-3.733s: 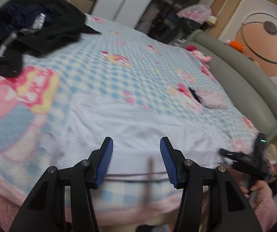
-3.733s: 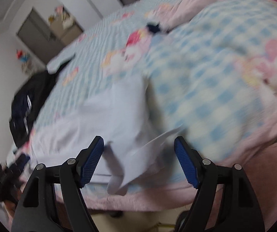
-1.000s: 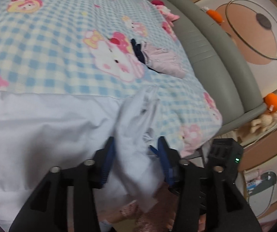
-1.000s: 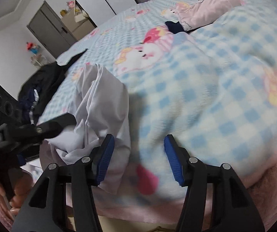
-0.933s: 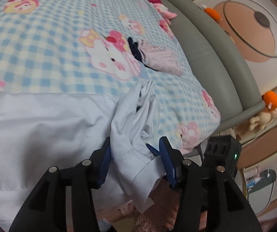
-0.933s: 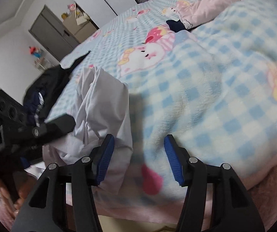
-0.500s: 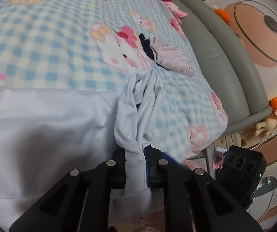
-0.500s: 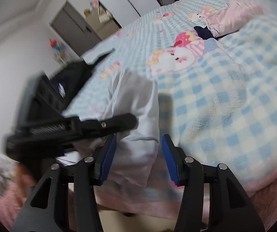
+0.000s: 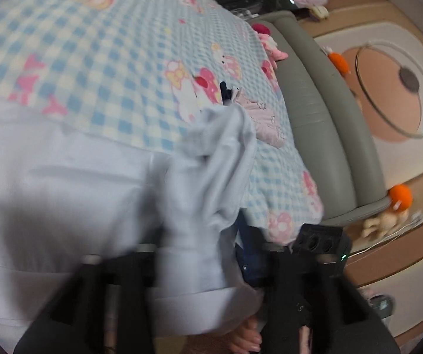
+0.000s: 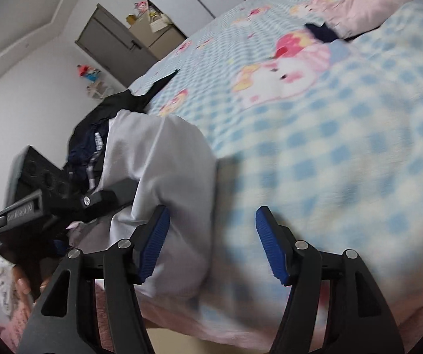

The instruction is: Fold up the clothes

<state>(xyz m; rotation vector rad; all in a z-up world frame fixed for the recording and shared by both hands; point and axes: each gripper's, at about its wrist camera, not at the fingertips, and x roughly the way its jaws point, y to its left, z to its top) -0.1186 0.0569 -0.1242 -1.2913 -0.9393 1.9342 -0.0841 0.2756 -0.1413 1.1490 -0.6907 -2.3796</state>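
Bed [image 9: 117,59] ahead of the tongs; grey headboard [image 9: 323,112] at right; door [image 10: 108,44] and white wall [image 10: 19,94] beyond.

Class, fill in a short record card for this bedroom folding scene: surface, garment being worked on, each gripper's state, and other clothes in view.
surface: blue-and-white checked cartoon-print blanket on a bed
garment: pale white shirt, its body spread flat, one sleeve bunched and raised
left gripper: jaws have just been opening; sleeve cloth lies between them, too blurred to tell grip
right gripper: open, jaws have just been opening; left pad beside the sleeve, not pressing
other clothes: small pink garment; heap of dark clothes at the far end
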